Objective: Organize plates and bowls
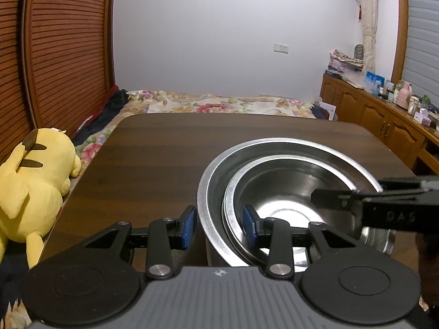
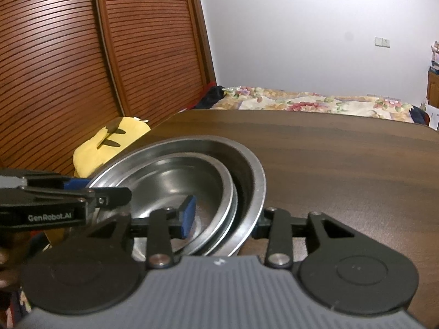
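Bowls sat nested, small bowl [image 1: 290, 192] inside large bowl [image 1: 219, 181], on the table [image 1: 164, 148]. Left gripper [image 1: 219, 224] straddled their near-left rims, right gripper [image 2: 222, 216] their near-right rims. Neither gripper's pads visibly pressed the metal; both stood parted.

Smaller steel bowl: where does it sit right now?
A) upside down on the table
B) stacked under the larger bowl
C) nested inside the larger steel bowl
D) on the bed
C: the smaller steel bowl lies inside the larger steel bowl, its rim below the larger rim.

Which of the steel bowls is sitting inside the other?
The smaller bowl, the one with the narrower rim, sits nested inside the large bowl, pushed off-centre toward the near side. The large one rests directly on the table.
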Tool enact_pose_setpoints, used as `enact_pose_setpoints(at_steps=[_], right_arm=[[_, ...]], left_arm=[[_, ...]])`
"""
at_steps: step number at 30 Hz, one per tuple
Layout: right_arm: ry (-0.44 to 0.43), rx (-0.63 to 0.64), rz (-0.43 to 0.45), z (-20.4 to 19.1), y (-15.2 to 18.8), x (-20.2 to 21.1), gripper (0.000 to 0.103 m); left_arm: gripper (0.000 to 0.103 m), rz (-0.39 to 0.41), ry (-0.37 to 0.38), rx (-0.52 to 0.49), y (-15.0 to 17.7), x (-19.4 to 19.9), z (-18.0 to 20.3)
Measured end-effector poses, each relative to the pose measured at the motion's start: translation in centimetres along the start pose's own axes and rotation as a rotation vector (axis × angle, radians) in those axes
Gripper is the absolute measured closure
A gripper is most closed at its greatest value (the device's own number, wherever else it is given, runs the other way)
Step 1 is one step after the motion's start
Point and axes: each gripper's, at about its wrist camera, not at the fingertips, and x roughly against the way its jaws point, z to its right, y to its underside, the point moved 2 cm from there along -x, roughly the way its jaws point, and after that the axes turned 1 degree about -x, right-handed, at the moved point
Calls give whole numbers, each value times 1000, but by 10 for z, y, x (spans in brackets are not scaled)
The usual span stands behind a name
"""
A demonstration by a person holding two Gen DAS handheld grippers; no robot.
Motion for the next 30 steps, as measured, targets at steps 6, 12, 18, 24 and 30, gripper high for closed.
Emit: enact_pose_setpoints(at_steps=[6,12,18,24,30], right_arm=[[53,17,27,-6,-9,6,43],[57,20,61,-2,-11,12,39],[63,15,90,0,-13,20,38],[87,25,126,3,-13,34,27],[120,34,167,8,-11,46,0]], left_arm=[[63,2,-1,2,-2,0,0],[58,17,-8,2,-5,5,-1],[33,48,-30,-15,-11,13,1],[6,84,-18,-31,-19,21,6],[0,122,-29,-37,-24,29,15]])
